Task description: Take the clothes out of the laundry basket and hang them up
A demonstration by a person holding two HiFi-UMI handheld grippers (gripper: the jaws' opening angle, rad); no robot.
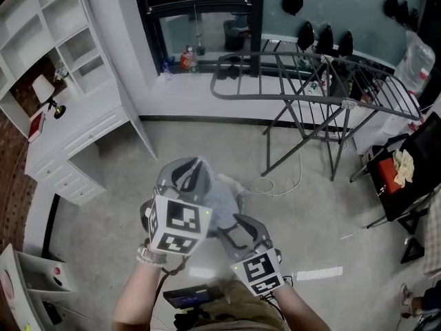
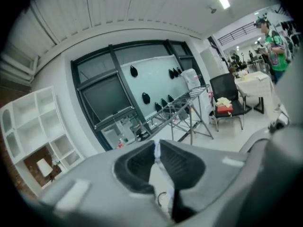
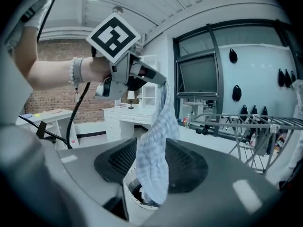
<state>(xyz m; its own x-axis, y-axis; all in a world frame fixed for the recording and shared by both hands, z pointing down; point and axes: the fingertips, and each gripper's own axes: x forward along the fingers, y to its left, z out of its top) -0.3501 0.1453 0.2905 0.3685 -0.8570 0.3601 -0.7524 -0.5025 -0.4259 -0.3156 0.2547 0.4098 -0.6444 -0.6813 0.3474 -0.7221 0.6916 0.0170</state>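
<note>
**Holding a checked garment up, well short of the drying rack**

Pinched narrow on the garment's top edge, the left gripper (image 2: 157, 150) carries the pale blue checked garment (image 3: 155, 126) near the person. The cloth therefore hangs free, its long axis close to vertical with the upper end in that grip. The lower end drops between the right gripper's (image 3: 150, 162) jaws, which stand wide and unpressed, probably ready for a second hold. The drying rack (image 1: 324, 81) stands far right, well apart.

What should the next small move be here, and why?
Probably close the right gripper on the cloth. The left gripper pinches one edge, and the rest hangs between the right's open jaws. A second grip would let it be spread for the rack.
</note>
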